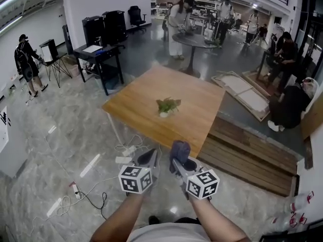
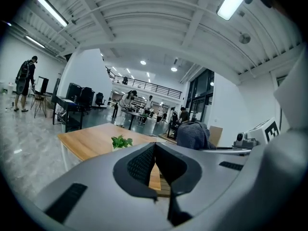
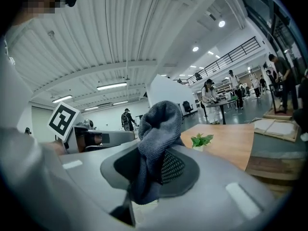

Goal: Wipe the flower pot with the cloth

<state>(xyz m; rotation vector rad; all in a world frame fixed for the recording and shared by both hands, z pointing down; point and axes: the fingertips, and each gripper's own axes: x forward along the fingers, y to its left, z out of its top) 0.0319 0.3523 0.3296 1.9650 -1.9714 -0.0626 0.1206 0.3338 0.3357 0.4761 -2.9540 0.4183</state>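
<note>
Holds the left gripper (image 1: 150, 159) low in front of the body, short of the near edge of the wooden table (image 1: 136, 102), its jaws closed tip to tip with nothing between them. Leaves only a thin wedge of a gap lower down between the pads, as seen in the left gripper view. Finds the flower pot (image 1: 164, 113), small and white with a green plant (image 1: 168, 104) in it, standing upright near the middle of the table. Puts it well apart from both grippers and ahead of them. Shows that pot (image 2: 120, 142) above and to the left of the closed jaws in the left gripper view. Holds the right gripper (image 1: 177, 161) just beside the left one at about the same height, clamped on a blue-grey cloth (image 1: 180, 149) that bunches up above the jaw tips. Fills the space between the right jaws with the cloth (image 3: 158, 129) in the right gripper view, with a fold hanging down below them. Sets the pot (image 3: 199, 146) there beyond and to the right of the cloth, not touching it.
</note>
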